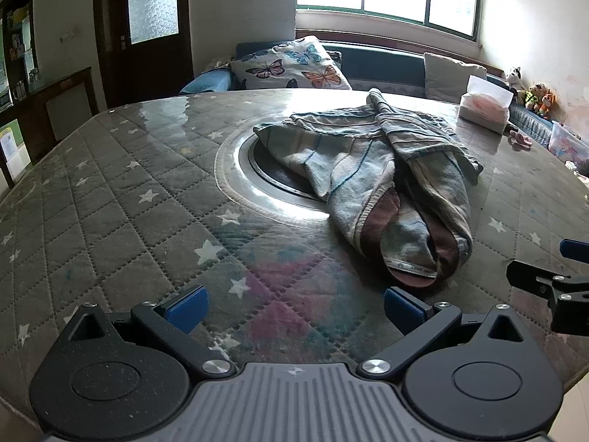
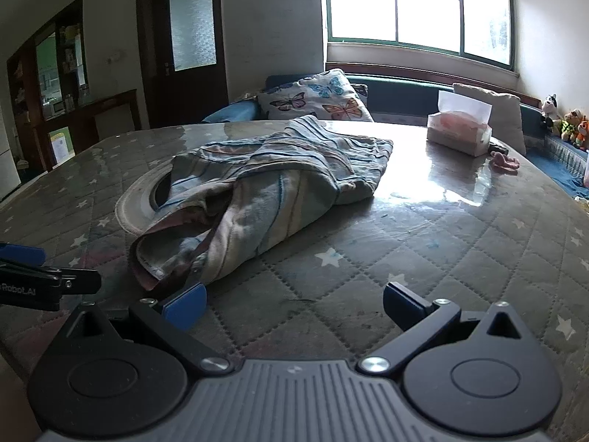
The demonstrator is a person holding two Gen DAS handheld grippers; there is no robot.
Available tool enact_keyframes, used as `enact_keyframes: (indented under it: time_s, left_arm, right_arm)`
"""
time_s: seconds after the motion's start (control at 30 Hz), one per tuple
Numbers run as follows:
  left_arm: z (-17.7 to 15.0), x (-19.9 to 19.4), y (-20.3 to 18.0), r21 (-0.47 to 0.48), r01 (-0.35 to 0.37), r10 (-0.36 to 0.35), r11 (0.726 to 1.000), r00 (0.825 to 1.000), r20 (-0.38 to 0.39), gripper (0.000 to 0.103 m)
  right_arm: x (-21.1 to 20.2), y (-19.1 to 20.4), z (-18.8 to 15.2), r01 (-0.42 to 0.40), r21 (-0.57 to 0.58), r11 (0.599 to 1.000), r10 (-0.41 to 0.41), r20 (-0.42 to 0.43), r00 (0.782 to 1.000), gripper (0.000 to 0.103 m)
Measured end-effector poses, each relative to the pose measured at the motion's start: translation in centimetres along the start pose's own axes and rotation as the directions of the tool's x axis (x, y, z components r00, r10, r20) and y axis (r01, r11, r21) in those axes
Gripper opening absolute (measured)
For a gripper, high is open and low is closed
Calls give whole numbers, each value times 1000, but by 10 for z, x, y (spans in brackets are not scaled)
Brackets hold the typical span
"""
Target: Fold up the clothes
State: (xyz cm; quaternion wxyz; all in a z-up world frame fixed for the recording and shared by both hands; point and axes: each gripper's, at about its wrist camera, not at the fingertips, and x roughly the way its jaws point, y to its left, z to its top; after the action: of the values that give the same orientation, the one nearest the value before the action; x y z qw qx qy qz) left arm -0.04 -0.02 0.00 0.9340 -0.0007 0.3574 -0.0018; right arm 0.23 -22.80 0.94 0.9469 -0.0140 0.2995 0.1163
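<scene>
So the garment [image 1: 371,180] is a soft, washed-out striped thing in pale blue, cream and brownish bands, bunched up in a loose lumpy heap with a hemmed opening facing the near edge. It sits around the middle of the tabletop [image 1: 110,199], partly draped over a round metal-rimmed recess [image 1: 254,169] set into the surface. The tabletop itself has a grey quilted cover with white stars under a glossy clear sheet that throws back a lot of window glare.

Far right there's a tissue box [image 2: 460,130] and a small pink object [image 2: 504,164] just beside it. Beyond the far edge, a butterfly cushion [image 1: 294,64] on a blue sofa.

Left hand-held gripper [image 1: 294,307] hovers low at the near edge, blue pads spread wide, nothing between them. Right hand-held gripper [image 2: 294,305] is the same, fingers apart, its left pad just beside the garment's near end.
</scene>
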Motion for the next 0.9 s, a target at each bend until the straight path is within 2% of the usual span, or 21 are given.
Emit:
enact_keyframes:
  time_s: [0.9]
  left_arm:
    - [-8, -8, -9, 27, 18, -18, 999, 1000, -8, 103]
  right_arm:
    - [-8, 15, -4, -9, -34, 999, 8, -28, 1000, 103]
